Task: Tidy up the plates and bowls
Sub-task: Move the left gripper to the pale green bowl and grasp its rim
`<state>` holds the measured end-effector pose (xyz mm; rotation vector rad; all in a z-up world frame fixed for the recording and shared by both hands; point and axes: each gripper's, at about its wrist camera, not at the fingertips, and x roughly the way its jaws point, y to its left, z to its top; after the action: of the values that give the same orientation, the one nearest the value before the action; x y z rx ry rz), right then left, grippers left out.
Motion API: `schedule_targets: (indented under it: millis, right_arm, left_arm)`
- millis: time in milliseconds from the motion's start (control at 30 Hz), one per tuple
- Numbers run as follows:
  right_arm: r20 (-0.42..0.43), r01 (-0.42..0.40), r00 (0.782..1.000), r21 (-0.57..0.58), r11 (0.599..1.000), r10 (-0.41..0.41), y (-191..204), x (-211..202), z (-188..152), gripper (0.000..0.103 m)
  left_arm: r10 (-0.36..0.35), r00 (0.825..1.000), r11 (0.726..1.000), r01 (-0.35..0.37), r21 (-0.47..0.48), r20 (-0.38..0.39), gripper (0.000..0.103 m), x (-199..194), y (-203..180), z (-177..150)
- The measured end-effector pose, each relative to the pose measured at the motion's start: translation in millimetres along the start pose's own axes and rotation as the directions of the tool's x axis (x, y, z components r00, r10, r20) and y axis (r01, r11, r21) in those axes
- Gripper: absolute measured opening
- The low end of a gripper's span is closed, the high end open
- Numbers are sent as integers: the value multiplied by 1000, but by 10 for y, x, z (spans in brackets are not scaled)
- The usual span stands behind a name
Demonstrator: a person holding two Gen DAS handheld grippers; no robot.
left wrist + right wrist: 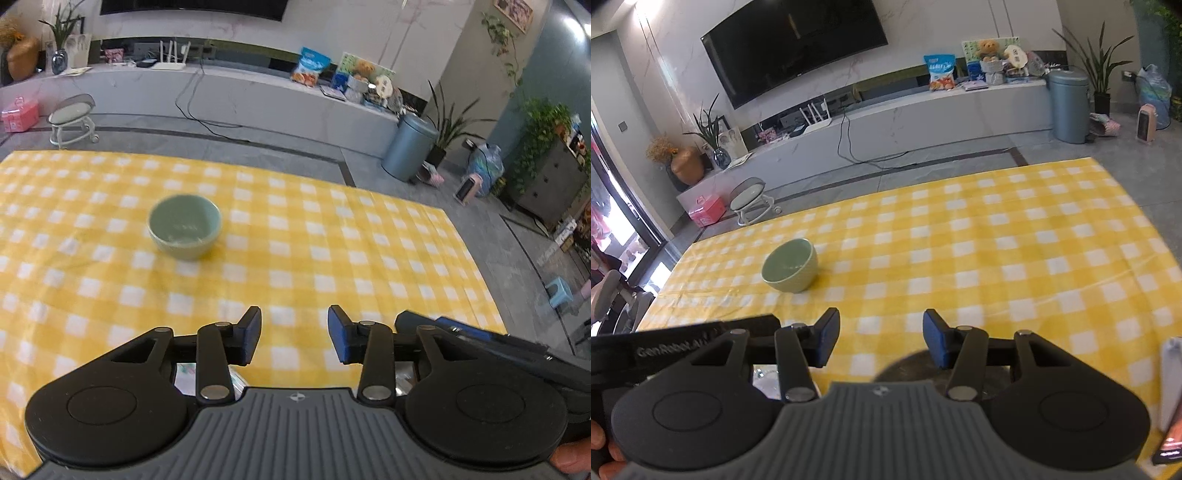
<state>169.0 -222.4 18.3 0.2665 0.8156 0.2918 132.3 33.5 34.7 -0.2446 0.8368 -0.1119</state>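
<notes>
A pale green bowl point(184, 227) stands upright on the yellow checked tablecloth point(332, 236); it also shows in the right wrist view point(790, 265). My left gripper point(294, 334) is open and empty, well short of the bowl and to its right. My right gripper point(881, 339) is open and empty, near the table's front, the bowl ahead to its left. A dark round plate point(908, 365) lies just under the right gripper, mostly hidden by it. No other plates are in view.
The other gripper's body shows at the right edge of the left view point(480, 347) and at the left of the right view point(683, 343). Beyond the table are a stool point(72, 120), a grey bin point(408, 146) and a TV bench point(221, 88).
</notes>
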Motion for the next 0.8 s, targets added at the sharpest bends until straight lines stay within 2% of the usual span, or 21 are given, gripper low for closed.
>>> schedule_targets:
  millis: [233,467,800]
  right_arm:
    - [-38,5,999,9,1000,-4,288,449,186,56]
    - [-78,-1,997,9,1000,1,530,907,376,56]
    - [-196,2,980,51,999,8,688,1612,622,55]
  left_arm:
    - [29,999,999,-28,-22,45,62,75,367,233]
    - [47,997,998,-45,-43,60,64,223,742,472]
    - [47,998,992,-42,-120,32,64,632,1250,770]
